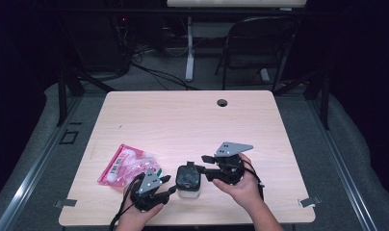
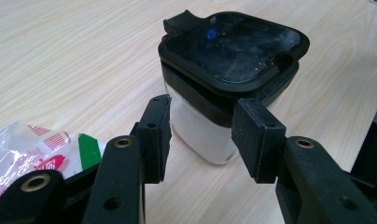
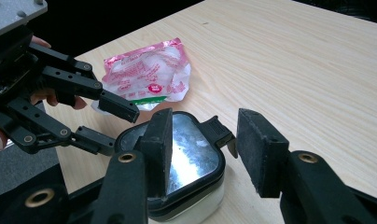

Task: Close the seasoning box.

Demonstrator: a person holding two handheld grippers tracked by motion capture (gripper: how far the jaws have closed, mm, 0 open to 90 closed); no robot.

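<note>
A small clear container (image 1: pixel 188 190) with a black lid (image 2: pixel 233 51) stands near the table's front edge. My left gripper (image 1: pixel 171 185) points at it from the left. In the left gripper view its jaws (image 2: pixel 205 116) stand apart around the container's near corner, and I see no firm press. My right gripper (image 1: pixel 202 166) reaches in from the right. In the right gripper view its jaws (image 3: pixel 207 126) are open over the lid (image 3: pixel 191 149), with the lid's tab (image 3: pixel 219 130) between the pads. The left gripper (image 3: pixel 119 128) shows there at the lid's far side.
A pink and white plastic bag (image 1: pixel 127 163) lies flat just left of the container, next to my left hand. The wooden table (image 1: pixel 183 120) has a cable hole (image 1: pixel 222 102) near its far edge. A folding chair (image 1: pixel 260 43) stands beyond the table.
</note>
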